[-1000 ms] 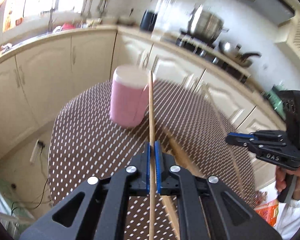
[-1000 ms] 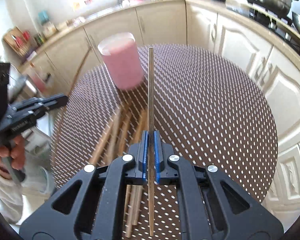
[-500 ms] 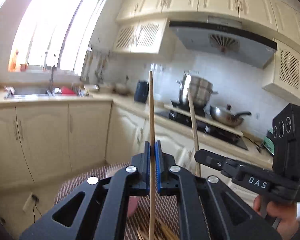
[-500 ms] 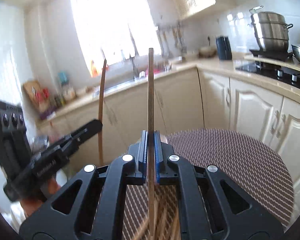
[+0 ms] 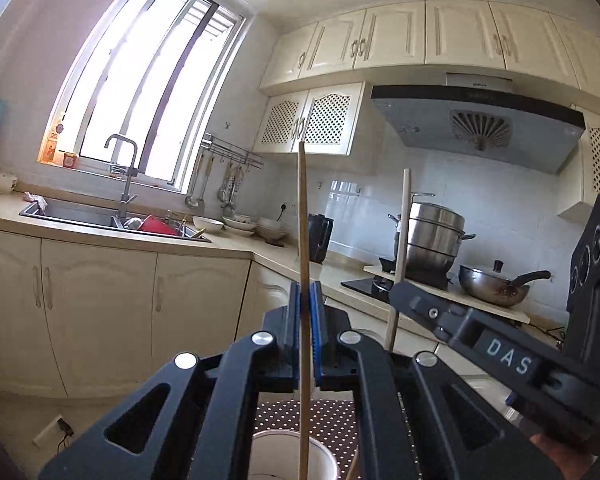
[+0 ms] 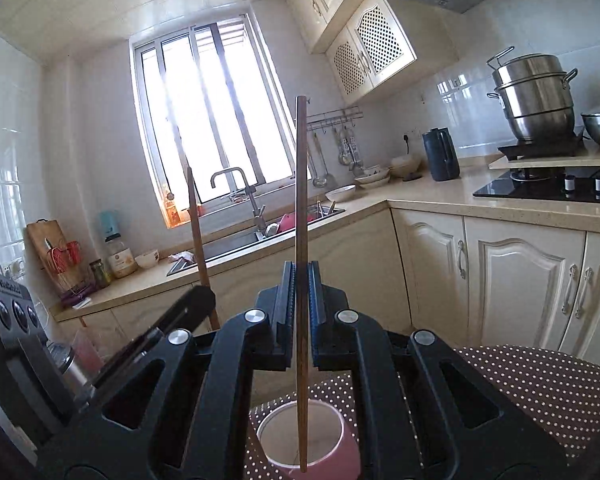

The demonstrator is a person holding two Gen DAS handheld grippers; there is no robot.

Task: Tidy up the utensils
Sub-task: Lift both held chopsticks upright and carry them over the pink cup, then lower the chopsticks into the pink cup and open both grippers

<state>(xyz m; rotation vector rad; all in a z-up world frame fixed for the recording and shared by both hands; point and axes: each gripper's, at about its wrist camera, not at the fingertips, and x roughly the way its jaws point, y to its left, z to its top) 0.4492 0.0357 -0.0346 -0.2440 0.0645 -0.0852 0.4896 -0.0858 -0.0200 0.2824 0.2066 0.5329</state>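
Your left gripper (image 5: pixel 305 312) is clamped on a pale wooden chopstick (image 5: pixel 302 216) that stands upright between its blue pads, and your right gripper (image 6: pixel 300 292) is clamped the same way on a darker chopstick (image 6: pixel 301 184). Each shows in the other's view, and the right one's side reads "DAS" in the left wrist view. Below both sits the pink cup (image 6: pixel 332 450) with its white inside, on the brown dotted table (image 6: pixel 540 380); the dark chopstick's lower tip shows over the cup's mouth. Behind are the sink (image 5: pixel 80 214), a steel steamer pot (image 5: pixel 434 240) and a wok (image 5: pixel 490 290) on the stove. The range hood's small label is too tiny to read. Your gripper bodies hide most of the table and part of the cup.
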